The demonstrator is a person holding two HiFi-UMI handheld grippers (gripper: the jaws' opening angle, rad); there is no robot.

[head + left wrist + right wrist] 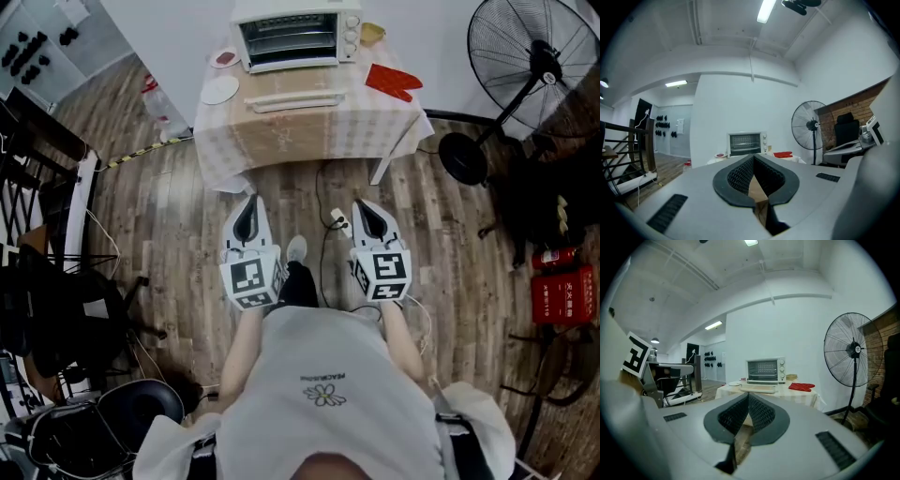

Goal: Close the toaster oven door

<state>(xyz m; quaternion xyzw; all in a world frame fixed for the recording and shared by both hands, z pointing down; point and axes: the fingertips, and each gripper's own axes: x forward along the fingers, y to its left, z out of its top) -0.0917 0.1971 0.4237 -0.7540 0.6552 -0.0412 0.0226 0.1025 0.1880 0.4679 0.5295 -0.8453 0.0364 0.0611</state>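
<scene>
Your left gripper [247, 208] and right gripper [362, 210] are both clenched on nothing, side by side mid-frame over the floor [178, 234], well short of the bench [319, 133] at top centre, where the toaster oven [295, 36] sits with its door [294, 98] dropped flat open, so pinched tips are probably for pushing it up.

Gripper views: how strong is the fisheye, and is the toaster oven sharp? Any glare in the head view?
Left gripper view: dark corner vignette, straight lines bow, toaster oven small but legible. Right gripper view: same vignette, toaster oven clearer, fan crisp. Head view: even light, no strong glare.
</scene>
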